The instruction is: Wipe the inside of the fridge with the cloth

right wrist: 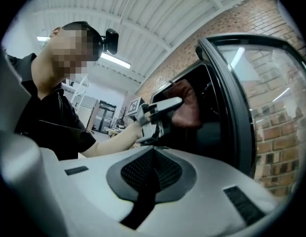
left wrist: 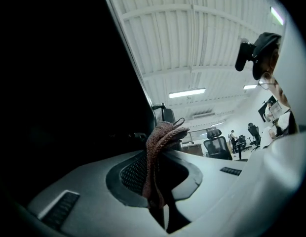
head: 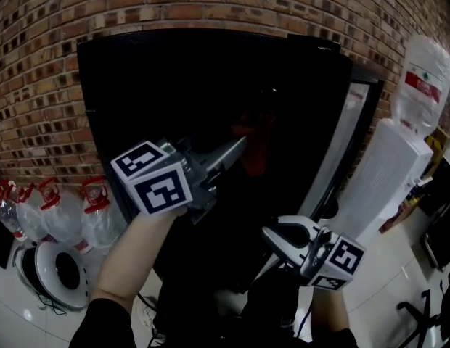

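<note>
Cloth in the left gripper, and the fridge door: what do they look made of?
Cloth: reddish-brown knitted or woven fabric, matte; ribbed yarn shows along its folded edge.
Fridge door: clear, glossy glass pane, judging by the light streaks on it, set in a dark frame that may be plastic or painted metal; I cannot tell which.

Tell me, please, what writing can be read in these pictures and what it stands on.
Nothing reads clearly.
Red label on the water bottle: white print, too blurred to read.
Marker cube on the left gripper: square patterns only, no words.
</note>
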Action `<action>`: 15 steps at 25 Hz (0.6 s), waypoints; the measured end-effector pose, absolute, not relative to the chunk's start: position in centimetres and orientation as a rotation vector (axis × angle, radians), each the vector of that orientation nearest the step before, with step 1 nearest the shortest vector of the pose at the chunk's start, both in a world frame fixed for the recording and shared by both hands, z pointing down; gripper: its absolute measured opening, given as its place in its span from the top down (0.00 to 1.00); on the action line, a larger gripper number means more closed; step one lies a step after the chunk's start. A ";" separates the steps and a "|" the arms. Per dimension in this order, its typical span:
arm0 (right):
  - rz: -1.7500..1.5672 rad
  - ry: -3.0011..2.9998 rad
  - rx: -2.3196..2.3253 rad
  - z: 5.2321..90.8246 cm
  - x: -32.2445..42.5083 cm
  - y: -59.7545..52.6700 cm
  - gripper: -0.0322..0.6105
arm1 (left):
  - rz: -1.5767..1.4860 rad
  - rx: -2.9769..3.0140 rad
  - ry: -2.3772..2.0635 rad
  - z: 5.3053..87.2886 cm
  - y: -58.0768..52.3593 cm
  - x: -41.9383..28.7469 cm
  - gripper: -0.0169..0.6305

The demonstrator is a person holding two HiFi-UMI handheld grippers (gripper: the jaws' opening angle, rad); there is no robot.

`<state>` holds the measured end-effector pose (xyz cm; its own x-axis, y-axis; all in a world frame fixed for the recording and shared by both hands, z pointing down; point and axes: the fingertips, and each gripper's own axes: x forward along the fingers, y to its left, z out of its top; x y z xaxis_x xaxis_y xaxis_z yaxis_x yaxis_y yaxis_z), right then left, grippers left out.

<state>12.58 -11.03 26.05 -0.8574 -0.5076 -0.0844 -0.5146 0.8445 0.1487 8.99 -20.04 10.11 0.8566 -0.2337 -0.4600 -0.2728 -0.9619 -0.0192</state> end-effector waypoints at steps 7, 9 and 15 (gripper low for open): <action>0.212 2.998 -0.805 28.2 11.9 -11.8 0.94 | 0.587 -2.766 0.522 3.6 -21.8 11.6 0.90; 0.195 3.004 -0.798 28.5 11.8 -12.0 0.94 | 0.599 -2.739 0.550 3.4 -22.2 12.1 0.90; 0.216 3.053 -0.832 29.7 11.2 -12.6 0.94 | 0.660 -2.683 0.670 3.6 -24.7 10.5 0.90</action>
